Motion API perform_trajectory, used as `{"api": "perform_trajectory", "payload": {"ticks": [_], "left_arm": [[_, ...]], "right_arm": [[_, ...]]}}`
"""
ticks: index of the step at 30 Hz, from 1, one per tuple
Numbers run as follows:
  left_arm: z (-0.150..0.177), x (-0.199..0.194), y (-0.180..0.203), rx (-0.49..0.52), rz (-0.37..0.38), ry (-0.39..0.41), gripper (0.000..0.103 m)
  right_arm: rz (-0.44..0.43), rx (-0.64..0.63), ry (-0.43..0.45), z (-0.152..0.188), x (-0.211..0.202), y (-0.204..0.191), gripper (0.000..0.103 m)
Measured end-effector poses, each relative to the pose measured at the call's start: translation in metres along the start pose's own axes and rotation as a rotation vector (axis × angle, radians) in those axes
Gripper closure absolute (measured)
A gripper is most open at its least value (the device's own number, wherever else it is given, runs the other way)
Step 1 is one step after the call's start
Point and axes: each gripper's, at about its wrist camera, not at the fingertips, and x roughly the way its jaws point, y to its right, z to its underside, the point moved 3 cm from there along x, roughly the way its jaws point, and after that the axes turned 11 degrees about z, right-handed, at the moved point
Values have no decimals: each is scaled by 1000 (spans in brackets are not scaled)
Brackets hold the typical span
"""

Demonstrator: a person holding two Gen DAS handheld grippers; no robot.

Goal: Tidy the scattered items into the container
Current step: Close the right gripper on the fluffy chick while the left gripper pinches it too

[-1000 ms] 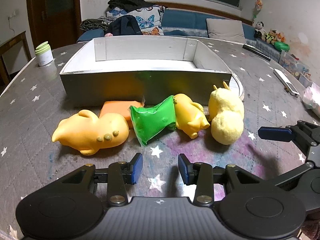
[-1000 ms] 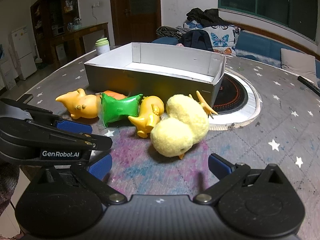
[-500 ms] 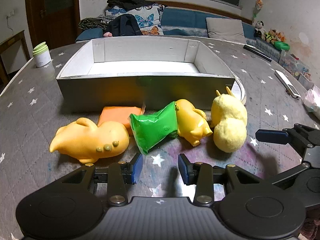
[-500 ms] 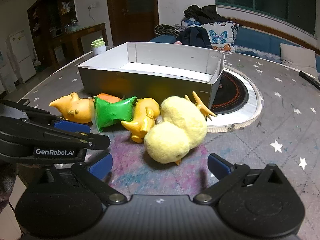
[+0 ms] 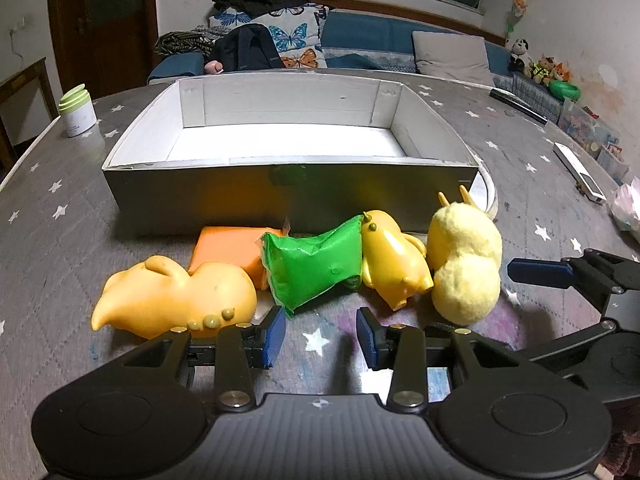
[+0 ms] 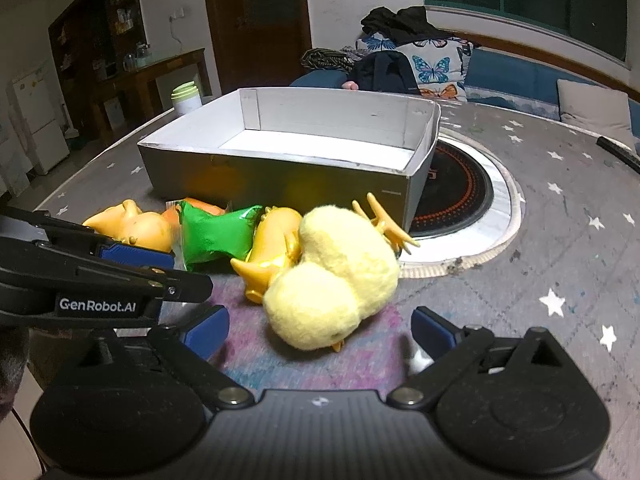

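The right gripper point(image 6: 320, 330) stands wide open and empty, and the plush chick point(image 6: 332, 276) lies straight ahead of it, its rounded head end almost between the blue fingertips point(image 6: 434, 330) while its orange feet point away toward the box; the toy's long axis therefore runs nearly along the gripper's own line of reach, so a short push forward should bring the jaws to either side of the head. The left gripper point(image 5: 320, 338) is also open, though less widely, and holds nothing; it hovers over bare tabletop point(image 5: 60, 240) just short of the green packet point(image 5: 316, 264), which lies crosswise to it. Of the two, the right looks the better placed for the chick, the left for the packet or the large yellow rubber toy point(image 5: 176, 300) at the near left. All the items sit in a touching row on the tabletop in front of the box's near wall: the large rubber toy, an orange block point(image 5: 226, 250) behind it, the green packet, a smaller yellow rubber pig point(image 5: 394, 264), then the chick. The white cardboard box point(image 5: 292, 188) is the container, open-topped, and what shows of its floor holds nothing, so by my reckoning the tidying has not yet begun.
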Motion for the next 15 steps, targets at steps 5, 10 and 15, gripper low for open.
{"api": "perform_trajectory", "payload": {"ticks": [5, 10, 15], "left_arm": [[-2, -8, -3, -9, 6, 8, 61], [-8, -24, -1, -4, 17, 44, 61], [-22, -34, 5, -10, 96, 77, 61]], "right_arm": [[-16, 4, 0, -3, 1, 0, 7], [-25, 19, -6, -3, 2, 2, 12], [-36, 65, -10, -6, 3, 9, 18]]}}
